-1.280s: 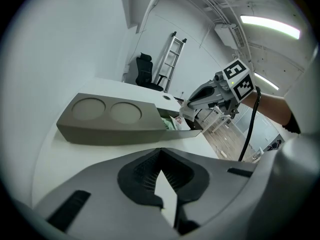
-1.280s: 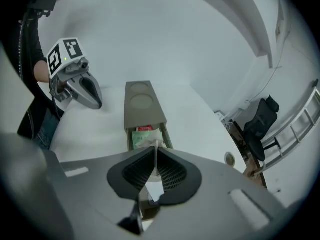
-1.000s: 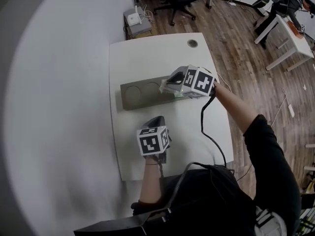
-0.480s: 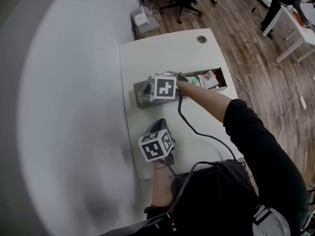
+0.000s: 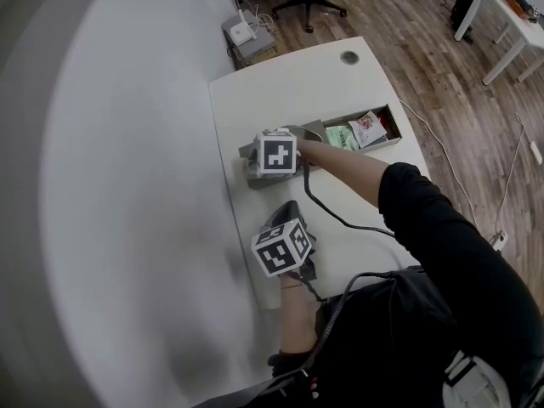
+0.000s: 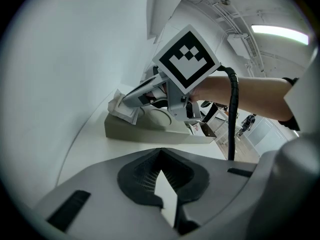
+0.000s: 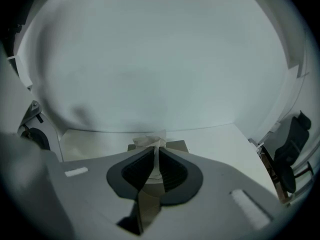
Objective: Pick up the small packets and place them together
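In the head view, the cube on your right gripper covers the left end of the tray, so you can't see its jaws there. In the right gripper view, the jaws hide most of the white packet. Only its crumpled top peeks out. The packets at the tray's other end are too small to read.

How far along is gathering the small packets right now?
Done: no gathered pile shows yet. In hand: the right gripper pinches a pale packet over the left end of the tray, jaws just easing apart. Remaining: green and red-white packets sit in its right compartment; the left gripper is empty.
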A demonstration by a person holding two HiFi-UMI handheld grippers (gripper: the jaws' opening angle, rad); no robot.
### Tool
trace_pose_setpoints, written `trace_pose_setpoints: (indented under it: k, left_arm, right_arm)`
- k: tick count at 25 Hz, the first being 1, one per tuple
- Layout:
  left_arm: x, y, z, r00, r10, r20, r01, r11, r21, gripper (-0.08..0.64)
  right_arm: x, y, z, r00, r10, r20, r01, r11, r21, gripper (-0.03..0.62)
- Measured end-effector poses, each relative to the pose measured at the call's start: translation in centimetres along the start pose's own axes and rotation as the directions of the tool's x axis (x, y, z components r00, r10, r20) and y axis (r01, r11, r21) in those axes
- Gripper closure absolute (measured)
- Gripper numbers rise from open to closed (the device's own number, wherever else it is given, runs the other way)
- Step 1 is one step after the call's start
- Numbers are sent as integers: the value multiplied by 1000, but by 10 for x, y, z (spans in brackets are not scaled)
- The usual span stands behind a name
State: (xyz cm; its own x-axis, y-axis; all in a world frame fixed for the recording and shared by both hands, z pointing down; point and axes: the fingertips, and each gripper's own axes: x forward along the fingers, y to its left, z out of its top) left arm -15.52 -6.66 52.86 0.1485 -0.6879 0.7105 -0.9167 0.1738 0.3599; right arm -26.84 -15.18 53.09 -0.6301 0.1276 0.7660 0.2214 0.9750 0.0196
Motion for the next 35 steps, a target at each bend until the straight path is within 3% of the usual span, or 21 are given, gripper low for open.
trace_pose_setpoints:
  k: [6,9,15,19,25,30,35]
  left_arm:
    - [3,1,0,1000,-4,-5,4,1000,-1,563]
    - [3,1,-1,1000,-2,-7,2,1000,1,563]
    - [11,-11,4,1000,-23,-7,23,1000,15,563]
    - [23,-34,5,998,-63,-16,64,997,49,563]
    - [37,-71,4,992,-120,-44,124,987,99,563]
    - [45,-79,7,991,-127,-51,132,985,110,563]
    - [52,-77,3,990,-120,-67,127,987,102,563]
  right_arm:
    - [0,-7,-2,999,-17,36,15,999,44,526]
    - [-9,-5,1,997,8,72,-13,997,75,463]
    - [-70,-27,-6,988,-65,143,53,995,86,463]
    - [-128,-52,-57,983,-157,95,143,980,142,463]
    - [-180,-67,-165,969,-240,-58,247,927,282,463]
    - [-183,-62,-230,958,-235,-164,279,893,353,463]
    - [-165,-52,-269,953,-153,-260,242,903,354,433]
